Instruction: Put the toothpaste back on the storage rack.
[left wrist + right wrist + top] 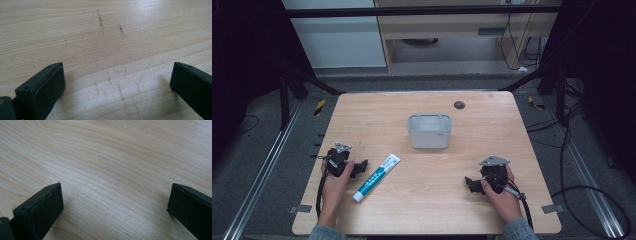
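Pale wood of the table (427,200) filled the scene, with dark floor, cables and metal rails around it. On that wood the left gripper (361,166) rested near the table's left edge, held by the person's left hand (337,175); its 2 black jaws stood wide apart with nothing but scuffed board between them, as the left gripper view showed. Just beside its jaw tips lay the toothpaste tube (376,177), white and teal, flat on the table and slanted, its cap end toward the person and its flat end pointing toward the container. The right gripper (468,182) lay near the right edge in the right hand (499,192), well apart from the tube, its 2 jaws likewise spread wide over bare wood grain. Farther back, about midway across the table, stood the grey translucent container (429,131), upright with its top open. Behind it a small dark round disc (459,105) sat near the far edge.
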Motion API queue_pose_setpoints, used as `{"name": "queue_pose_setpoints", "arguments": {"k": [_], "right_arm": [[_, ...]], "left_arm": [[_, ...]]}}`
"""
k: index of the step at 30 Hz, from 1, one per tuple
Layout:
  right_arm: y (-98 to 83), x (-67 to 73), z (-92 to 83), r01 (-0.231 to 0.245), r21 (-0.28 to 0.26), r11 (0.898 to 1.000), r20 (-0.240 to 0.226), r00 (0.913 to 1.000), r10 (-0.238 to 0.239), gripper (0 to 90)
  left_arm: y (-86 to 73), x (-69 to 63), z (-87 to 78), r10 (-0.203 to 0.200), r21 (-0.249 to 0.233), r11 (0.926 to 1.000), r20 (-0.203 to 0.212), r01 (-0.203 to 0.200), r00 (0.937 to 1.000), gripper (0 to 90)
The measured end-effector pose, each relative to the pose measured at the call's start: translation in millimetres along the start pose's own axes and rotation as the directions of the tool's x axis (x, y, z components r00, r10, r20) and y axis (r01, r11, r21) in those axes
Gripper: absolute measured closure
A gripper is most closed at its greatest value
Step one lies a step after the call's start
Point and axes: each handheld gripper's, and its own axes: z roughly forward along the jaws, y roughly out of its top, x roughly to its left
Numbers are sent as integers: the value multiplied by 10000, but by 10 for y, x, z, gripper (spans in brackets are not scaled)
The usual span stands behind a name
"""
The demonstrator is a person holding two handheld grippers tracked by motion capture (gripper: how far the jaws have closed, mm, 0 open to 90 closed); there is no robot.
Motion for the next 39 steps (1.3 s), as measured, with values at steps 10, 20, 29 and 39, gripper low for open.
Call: {"name": "queue_pose_setpoints", "arguments": {"k": [10, 20, 29, 39], "right_arm": [[0, 0, 0, -6, 1, 10000, -1, 10000, 6, 3], [0, 0, 0, -5, 2, 10000, 0, 10000, 5, 4], [0, 0, 0, 0, 2, 10000, 1, 10000, 0, 4], [-1, -9, 2, 51, -1, 10000, 26, 10000, -51, 4]], "left_arm": [[1, 21, -408, 150, -597, 9981, 128, -142, 9998, 42], [117, -91, -667, 586, -255, 9980, 323, -578, 9978, 45], [144, -198, -735, 767, -254, 9968, 538, -755, 9956, 48], [198, -327, -743, 817, -17, 9966, 1050, -820, 9911, 61]]}}
